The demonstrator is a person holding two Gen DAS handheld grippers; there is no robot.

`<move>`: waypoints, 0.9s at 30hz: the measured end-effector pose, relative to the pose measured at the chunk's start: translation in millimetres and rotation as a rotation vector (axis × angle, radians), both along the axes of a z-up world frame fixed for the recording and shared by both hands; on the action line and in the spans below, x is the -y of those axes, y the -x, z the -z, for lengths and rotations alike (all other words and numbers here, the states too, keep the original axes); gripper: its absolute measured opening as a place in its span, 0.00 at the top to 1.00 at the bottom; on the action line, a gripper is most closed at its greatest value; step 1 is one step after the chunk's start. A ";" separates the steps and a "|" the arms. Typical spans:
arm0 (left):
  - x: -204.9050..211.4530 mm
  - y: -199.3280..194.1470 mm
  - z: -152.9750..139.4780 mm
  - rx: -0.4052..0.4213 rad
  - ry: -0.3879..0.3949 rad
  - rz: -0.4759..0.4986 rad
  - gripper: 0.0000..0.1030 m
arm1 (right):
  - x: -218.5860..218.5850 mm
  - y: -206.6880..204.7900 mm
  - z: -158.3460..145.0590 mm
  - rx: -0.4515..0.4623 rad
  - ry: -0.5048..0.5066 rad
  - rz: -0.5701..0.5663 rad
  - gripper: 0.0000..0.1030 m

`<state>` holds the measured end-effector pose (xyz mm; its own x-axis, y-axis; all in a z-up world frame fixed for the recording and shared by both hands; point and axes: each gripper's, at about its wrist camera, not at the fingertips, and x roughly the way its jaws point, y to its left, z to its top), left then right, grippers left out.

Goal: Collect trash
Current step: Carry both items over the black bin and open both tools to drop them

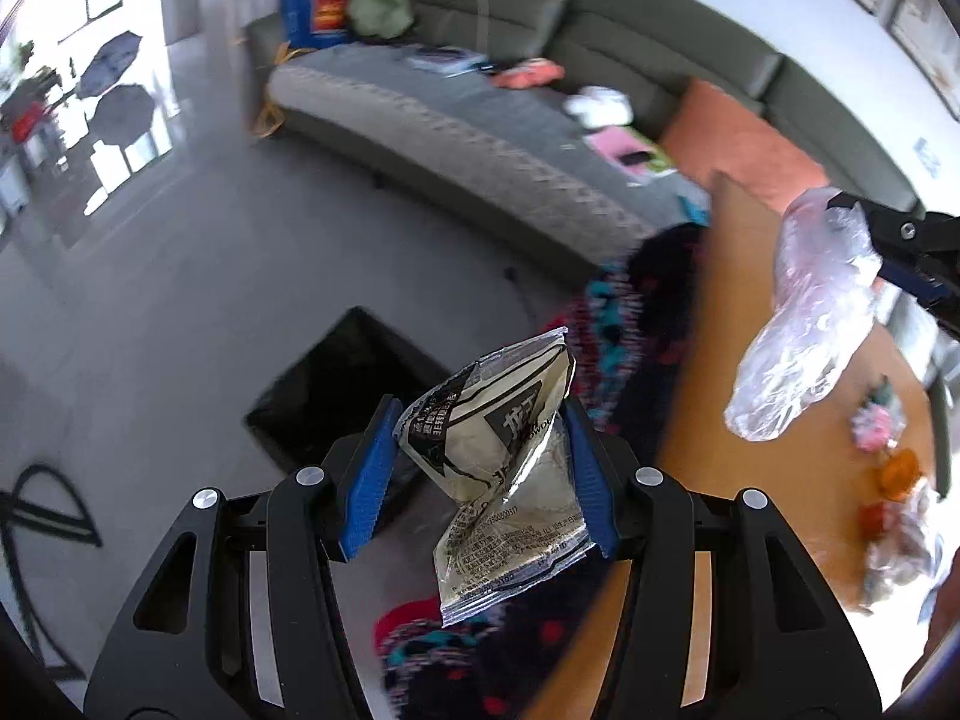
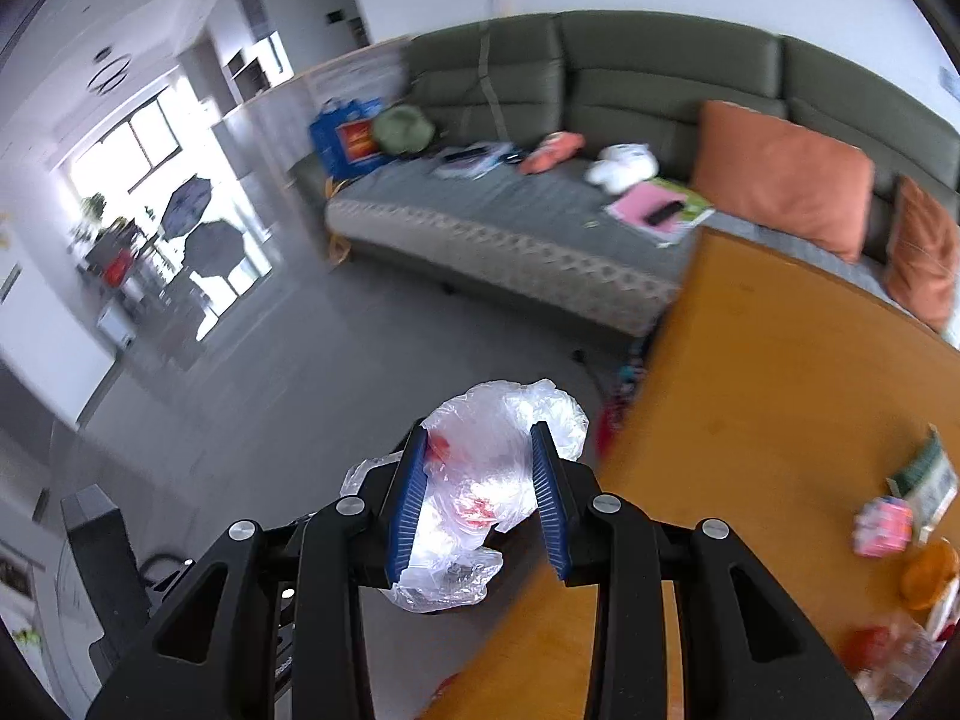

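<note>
Left gripper (image 1: 480, 420) pinches a crumpled wrapper (image 1: 504, 480) between its pads; right gripper (image 2: 480, 450) (jaws narrow) clamps a plastic bag (image 2: 498, 462).

The left gripper (image 1: 480, 468) tilts steeply downward, its two blue-padded fingers (image 1: 369, 480) standing partly apart and pressing from both sides on a crumpled foil wrapper (image 1: 504, 480) held in the air. The right gripper (image 2: 480, 495) slants down at much the same angle, its jaws set narrower and clamped on a crumpled clear plastic bag (image 2: 498, 462) that bulges out beyond the pads. From the left side, the right gripper's black fingers come in at the far right edge, level with the left one, with the bag hanging from them.
</note>
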<state>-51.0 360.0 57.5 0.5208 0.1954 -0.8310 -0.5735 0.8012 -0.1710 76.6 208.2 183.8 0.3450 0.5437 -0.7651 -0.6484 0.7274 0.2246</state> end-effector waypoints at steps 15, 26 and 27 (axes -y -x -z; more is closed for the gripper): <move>-111.8 2.2 46.0 -0.145 -0.014 -0.135 0.39 | -157.5 0.4 56.4 -0.128 0.055 -0.160 0.50; -138.0 -7.4 53.8 -0.196 -0.073 -0.171 0.06 | -181.0 -13.9 78.7 -0.107 0.108 -0.161 0.43; -138.2 -7.0 54.3 -0.198 -0.073 -0.175 0.06 | -178.8 -14.7 77.8 -0.106 0.106 -0.160 0.43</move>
<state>-44.0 498.2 3.2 0.3024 0.3315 -0.8937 -0.7205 0.6933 0.0134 91.3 387.0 105.9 0.1752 0.5000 -0.8481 -0.7347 0.6399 0.2254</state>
